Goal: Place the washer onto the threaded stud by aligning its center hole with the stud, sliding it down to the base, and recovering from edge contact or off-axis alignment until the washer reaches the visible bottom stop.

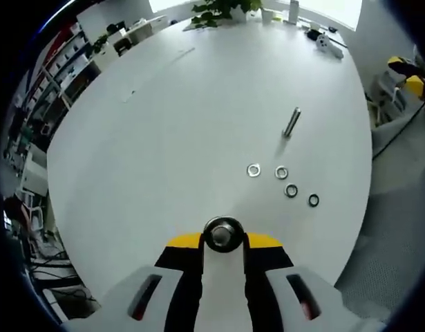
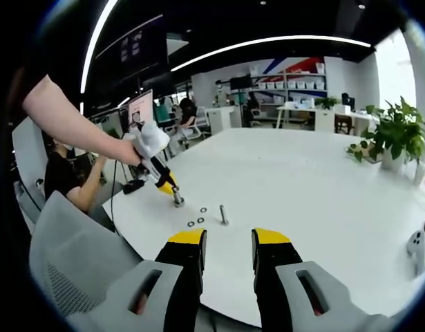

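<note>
Between the jaws of my left hand-held gripper (image 1: 224, 238) sits a washer (image 1: 223, 234), clenched at the tips with its face and centre hole turned toward the camera. Ahead of it and off to the right on the white surface (image 1: 164, 138) stands the threaded stud (image 1: 291, 122), upright, its long axis rising straight off the top though it looks tilted through the fisheye. From the right gripper view I see the same left hand-held gripper (image 2: 176, 199) held low near the near-left edge of the surface, a person's hand (image 2: 148, 144) on its grip, with the stud (image 2: 224, 214) just to its right. So the left one is much the nearer, and I judge the coming move to be a carry forward and right, then turning the washer flat so its hole lines up with the stud's top.

My right hand-held gripper (image 2: 228, 250) hangs back from the edge, jaws apart and carrying nothing.

Four spare washers (image 1: 282, 182) lie in a loose row between my left jaws and the stud, flat on the surface; I would pass above them. Potted plants (image 1: 222, 10) and a game controller (image 1: 329, 43) sit at the far end, well apart from the work.
</note>
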{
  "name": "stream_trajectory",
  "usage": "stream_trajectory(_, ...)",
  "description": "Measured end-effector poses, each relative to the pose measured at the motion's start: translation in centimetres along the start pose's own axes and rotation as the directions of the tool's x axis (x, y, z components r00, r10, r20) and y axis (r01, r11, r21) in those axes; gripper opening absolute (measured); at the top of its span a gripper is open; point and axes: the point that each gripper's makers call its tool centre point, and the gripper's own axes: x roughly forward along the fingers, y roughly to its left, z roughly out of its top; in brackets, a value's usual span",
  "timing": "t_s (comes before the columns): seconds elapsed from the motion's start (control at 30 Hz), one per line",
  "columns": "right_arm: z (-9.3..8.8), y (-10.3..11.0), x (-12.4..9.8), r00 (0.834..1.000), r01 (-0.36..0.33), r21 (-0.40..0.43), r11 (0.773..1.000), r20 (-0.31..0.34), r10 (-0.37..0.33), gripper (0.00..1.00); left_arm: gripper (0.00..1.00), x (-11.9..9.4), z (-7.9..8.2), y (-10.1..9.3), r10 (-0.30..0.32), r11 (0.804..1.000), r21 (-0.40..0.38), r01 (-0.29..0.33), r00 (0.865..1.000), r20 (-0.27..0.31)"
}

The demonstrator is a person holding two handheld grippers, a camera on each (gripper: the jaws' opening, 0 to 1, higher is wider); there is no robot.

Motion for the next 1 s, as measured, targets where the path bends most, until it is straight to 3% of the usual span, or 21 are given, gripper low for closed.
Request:
stream_trajectory(0.6,-0.2,0.4,0.1,1.000,-0.024,-0.007,1.000,-0.012,0.024,0.29,0.20,2.5,-1.1,-0.2,-0.001,0.999,-0.035,-0.001,0.998,-0.058)
stream_trajectory(1.0,-0.5,0.6,0.2,0.999,-0.036,0.010,0.999,-0.025,0.037,0.29,0.21,2.4,-1.2,-1.1,0.025,0.997,-0.074,-0.030,0.997,-0.068)
